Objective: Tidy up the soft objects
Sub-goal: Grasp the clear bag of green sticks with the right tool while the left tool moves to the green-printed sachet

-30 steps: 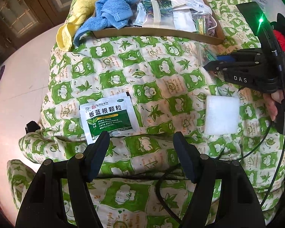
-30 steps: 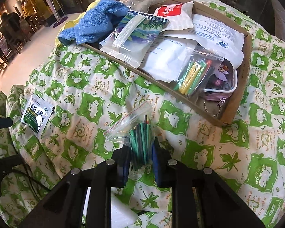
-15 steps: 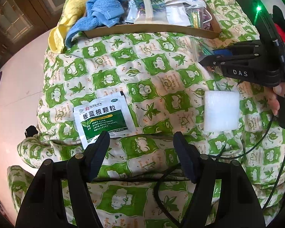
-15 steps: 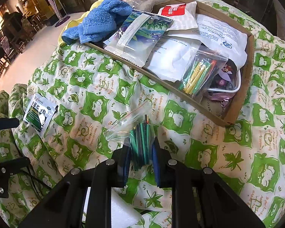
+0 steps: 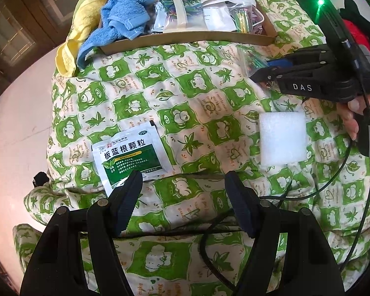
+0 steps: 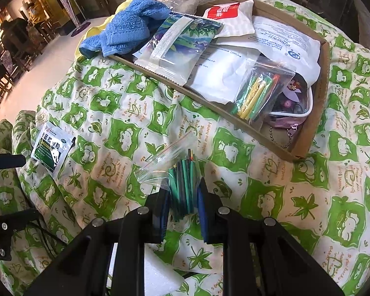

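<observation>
A green-and-white patterned quilt (image 5: 204, 103) is spread across both views. In the right wrist view, the right gripper (image 6: 182, 209) is seen at lower centre, its fingers (image 6: 161, 212) clenched on a clear zip bag of green sticks (image 6: 183, 182), which lies on the quilt just below the cardboard tray (image 6: 318, 113). The tray fills the upper right of that frame and is packed with a blue towel (image 6: 133, 29), sachets, white pouches and a second bag of coloured sticks (image 6: 257, 91). In the left wrist view, the left gripper (image 5: 183, 197) is seen at lower centre with its fingers (image 5: 128, 197) released and nothing between them. A green medicine sachet (image 5: 130, 155) lies just above its left finger, and a white foam pad (image 5: 282, 138) lies at centre right.
</observation>
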